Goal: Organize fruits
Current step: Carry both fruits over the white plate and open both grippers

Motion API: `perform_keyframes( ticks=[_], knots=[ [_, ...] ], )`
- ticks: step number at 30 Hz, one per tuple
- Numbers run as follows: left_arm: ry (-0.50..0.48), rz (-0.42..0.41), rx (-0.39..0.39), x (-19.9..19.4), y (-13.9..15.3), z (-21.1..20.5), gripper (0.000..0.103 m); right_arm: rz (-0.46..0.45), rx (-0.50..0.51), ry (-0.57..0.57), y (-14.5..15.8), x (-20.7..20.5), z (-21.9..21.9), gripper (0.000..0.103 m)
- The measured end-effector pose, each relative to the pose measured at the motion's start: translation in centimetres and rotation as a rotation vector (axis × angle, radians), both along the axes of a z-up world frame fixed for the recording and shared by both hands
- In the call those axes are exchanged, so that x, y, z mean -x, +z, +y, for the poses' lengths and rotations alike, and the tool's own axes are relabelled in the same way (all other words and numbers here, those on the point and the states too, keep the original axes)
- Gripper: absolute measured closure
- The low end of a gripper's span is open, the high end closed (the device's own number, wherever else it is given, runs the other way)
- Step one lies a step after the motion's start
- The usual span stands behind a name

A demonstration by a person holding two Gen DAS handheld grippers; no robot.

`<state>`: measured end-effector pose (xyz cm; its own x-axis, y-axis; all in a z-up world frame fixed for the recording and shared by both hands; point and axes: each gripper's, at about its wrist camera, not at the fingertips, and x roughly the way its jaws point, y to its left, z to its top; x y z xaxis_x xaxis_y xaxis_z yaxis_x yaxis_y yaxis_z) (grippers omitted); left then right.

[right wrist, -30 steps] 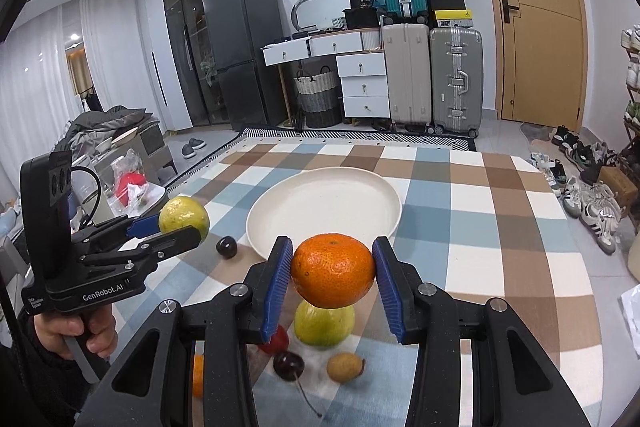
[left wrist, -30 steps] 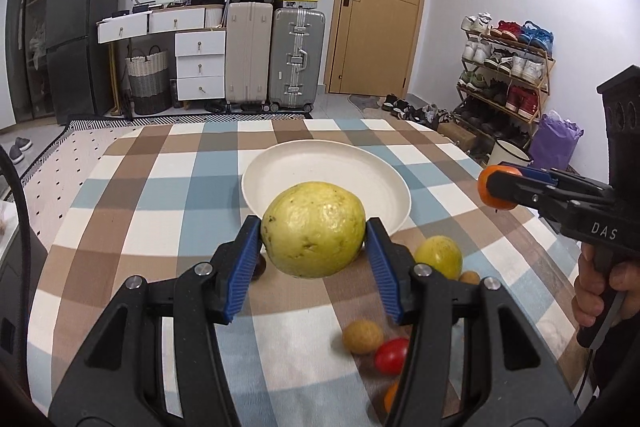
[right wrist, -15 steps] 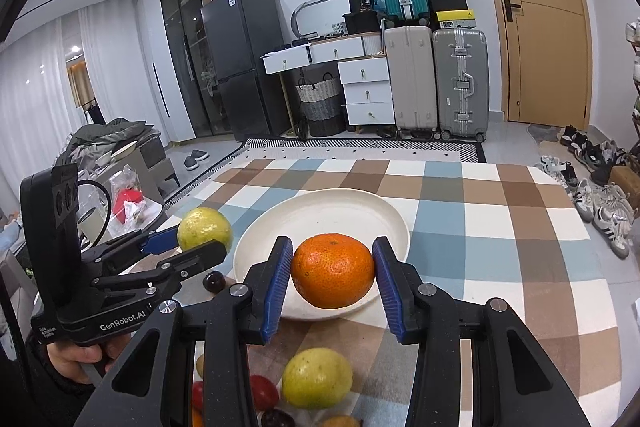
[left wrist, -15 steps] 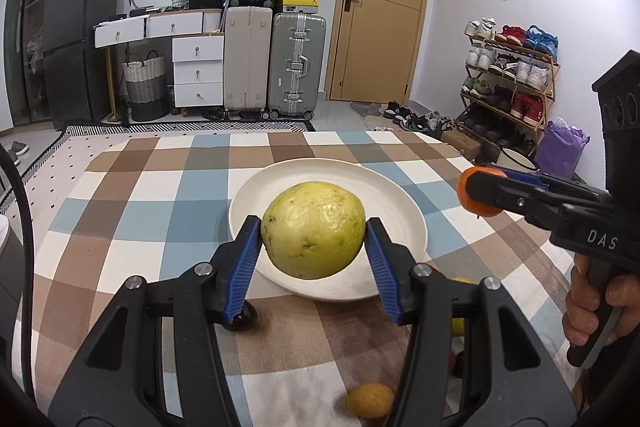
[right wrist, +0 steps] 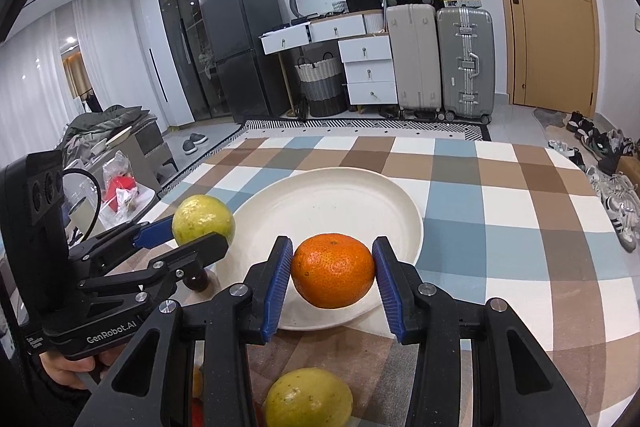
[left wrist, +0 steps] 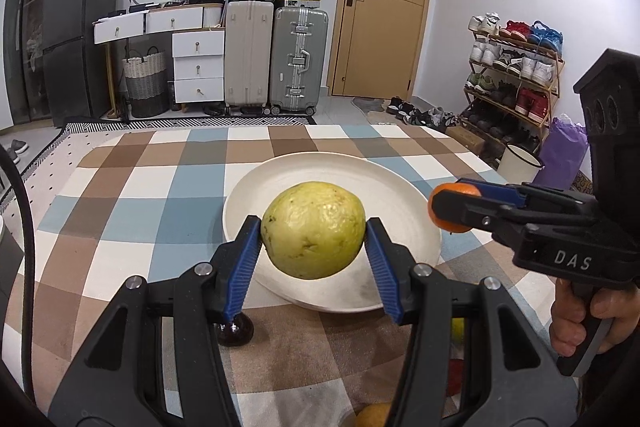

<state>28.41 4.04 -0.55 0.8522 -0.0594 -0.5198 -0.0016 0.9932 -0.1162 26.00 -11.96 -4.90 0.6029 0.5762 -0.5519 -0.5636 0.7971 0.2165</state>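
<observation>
My left gripper (left wrist: 313, 231) is shut on a large yellow-green guava (left wrist: 313, 229) and holds it above the near rim of the empty white plate (left wrist: 384, 187). My right gripper (right wrist: 332, 277) is shut on an orange (right wrist: 333, 275), also above the plate's near rim (right wrist: 400, 203). The right gripper shows in the left wrist view (left wrist: 454, 207) at the plate's right edge. The left gripper with the guava (right wrist: 203, 214) shows in the right wrist view at the plate's left edge.
On the checked tablecloth (left wrist: 132, 195) near me lie a dark cherry (left wrist: 236, 331), another yellow-green fruit (right wrist: 309, 398) and small red and yellow fruits partly hidden under the grippers. Suitcases, drawers and a shoe rack stand beyond the table.
Both grippers have moved forward over the table with their fruits, from above the loose fruits to above the plate's near rim. The loose fruits have slid toward the bottom of both views.
</observation>
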Motion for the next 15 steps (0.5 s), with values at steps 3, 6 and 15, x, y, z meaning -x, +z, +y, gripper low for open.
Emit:
perform_keyframes(
  ticks=[3,6,15],
  knots=[
    [-0.002,0.008,-0.007,0.0,-0.4,-0.2,0.053,0.015,0.007,0.003,-0.6,-0.5,0.2,0.061],
    [0.002,0.015,-0.002,-0.3,-0.6,0.0,0.053,0.030,0.018,0.010,-1.1,-0.9,0.4,0.061],
    [0.002,0.053,-0.026,-1.2,-1.2,-0.4,0.053,0.067,0.047,0.016,-2.4,-1.8,1.2,0.061]
  ],
)
